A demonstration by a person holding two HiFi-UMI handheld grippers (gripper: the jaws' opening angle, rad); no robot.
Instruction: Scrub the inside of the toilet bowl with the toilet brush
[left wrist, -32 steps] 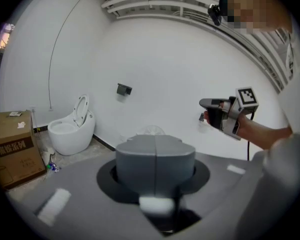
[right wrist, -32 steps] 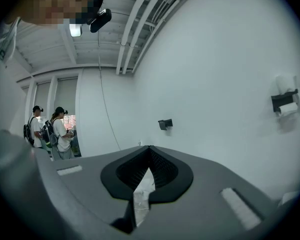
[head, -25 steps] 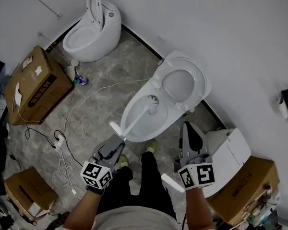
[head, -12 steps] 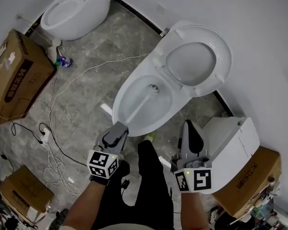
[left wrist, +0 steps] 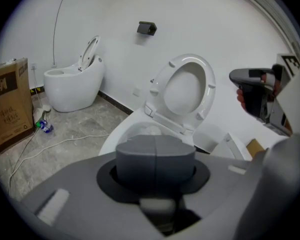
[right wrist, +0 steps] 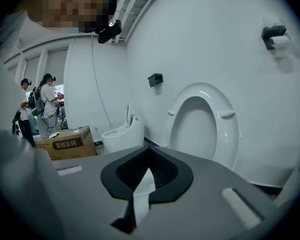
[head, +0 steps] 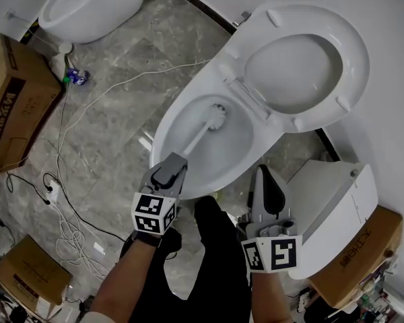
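Left gripper (head: 170, 173) pinches the toilet brush (head: 200, 134) in its fingers, apparently mid-scrub inside the toilet bowl (head: 239, 150); right gripper (head: 264, 180) fingers pressed together, empty; next, sweep the walls.

A grey marbled tile floor (head: 114, 123) is carrying everything. A white ceramic toilet (head: 163, 134) is standing on it by the wall, and a second rounded white toilet (head: 87, 5) is sitting well apart from it. A large brown cardboard box (head: 13, 106) is resting near that one, a smaller brown carton (head: 27, 274) is lying farther along, and thin white cables (head: 121, 83) are trailing between them.
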